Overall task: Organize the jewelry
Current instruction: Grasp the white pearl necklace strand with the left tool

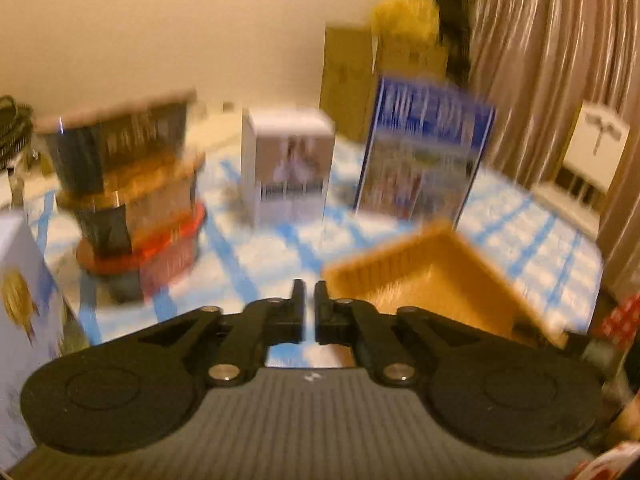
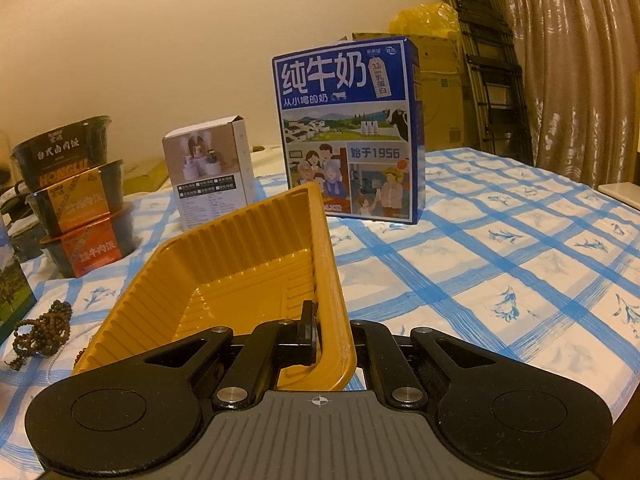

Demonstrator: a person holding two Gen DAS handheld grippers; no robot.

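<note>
A yellow ribbed plastic tray [image 2: 224, 276] is tilted up from the blue-checked tablecloth [image 2: 500, 264]. My right gripper [image 2: 320, 332] is shut on its right wall: one finger [image 2: 307, 326] shows inside the tray and the other is hidden behind the wall. Left of the tray lies a heap of brown bead strands [image 2: 40, 332] on the cloth. The left wrist view is blurred. There my left gripper [image 1: 309, 296] hangs above the cloth, just left of the tray [image 1: 440, 280]. Its fingers stand a narrow gap apart with nothing seen between them.
A blue milk carton box [image 2: 344, 128] and a small white box [image 2: 208, 176] stand behind the tray. Three stacked instant-meal bowls [image 2: 76, 196] stand at the left. Cardboard boxes [image 2: 440, 92], a folded ladder [image 2: 488, 68] and a curtain [image 2: 568, 60] lie beyond the table.
</note>
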